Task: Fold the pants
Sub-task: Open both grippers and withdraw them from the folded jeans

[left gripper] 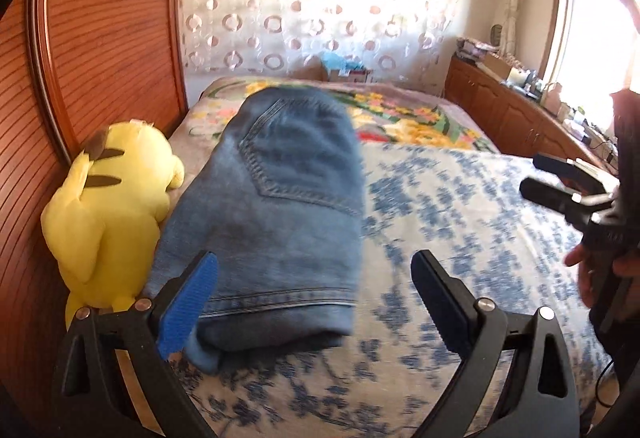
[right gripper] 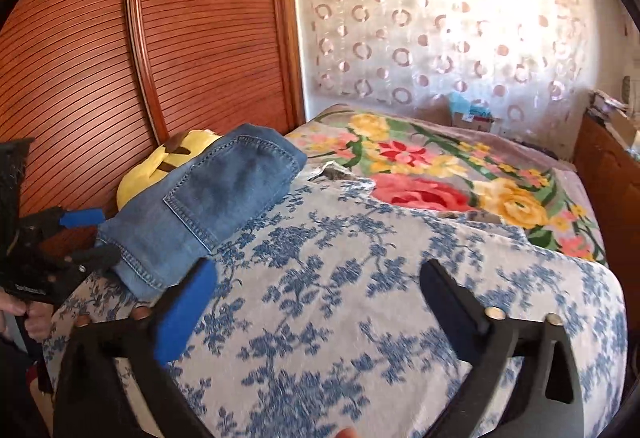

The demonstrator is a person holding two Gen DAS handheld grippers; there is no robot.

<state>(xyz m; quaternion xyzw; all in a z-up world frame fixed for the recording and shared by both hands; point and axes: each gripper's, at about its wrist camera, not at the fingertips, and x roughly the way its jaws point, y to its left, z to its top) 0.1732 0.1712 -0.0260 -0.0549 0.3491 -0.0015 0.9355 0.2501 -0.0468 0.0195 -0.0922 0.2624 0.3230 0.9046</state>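
- Since the jeans [left gripper: 280, 206] already lie as a compact folded bundle on the blue-flowered bedspread [left gripper: 460, 238], back pocket up, I judge the folding itself about finished, and what remains is letting go cleanly and backing off.
- The left gripper [left gripper: 316, 302] hangs over the bundle's near hem with its jaws spread wide and nothing pinched; to do this well it wants to lift straight clear so a pad doesn't drag the top layer open.
- The right gripper [right gripper: 320, 306] stands just as wide apart, empty, above bare bedspread well to the side of the jeans.
- On the far side of the bundle, a yellow plush toy [left gripper: 108, 214] presses against the denim, with the slatted wooden wardrobe [left gripper: 100, 38] right behind it; no room to move that way.
- Open room lies toward the floral blanket [right gripper: 440, 174] and the bed's near edge.
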